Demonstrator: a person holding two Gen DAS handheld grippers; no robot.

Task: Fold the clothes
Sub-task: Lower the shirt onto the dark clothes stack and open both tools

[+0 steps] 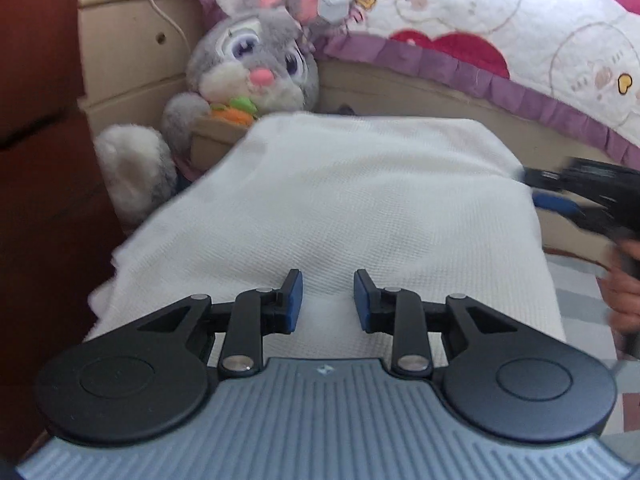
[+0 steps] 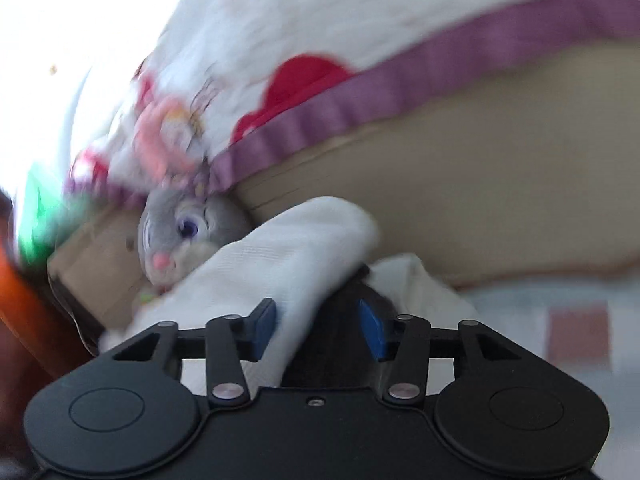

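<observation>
A white waffle-knit garment [image 1: 328, 200] lies folded into a long flat rectangle on the bed, running away from me. My left gripper [image 1: 328, 302] hovers just over its near end, open, with nothing between its blue pads. My right gripper [image 1: 580, 196], held by a hand [image 1: 626, 292], is at the garment's far right edge. In the blurred right wrist view, the right gripper [image 2: 318, 328] stands open, with a raised edge of the white garment [image 2: 288, 256] and a dark shape I cannot identify between its fingers.
A grey plush rabbit [image 1: 252, 68] sits at the far left against beige drawers [image 1: 132, 52]. A white quilt with red hearts and a purple frill [image 1: 500, 40] hangs over the beige bed frame [image 1: 420, 96] behind. A dark wooden panel [image 1: 40, 160] stands on the left.
</observation>
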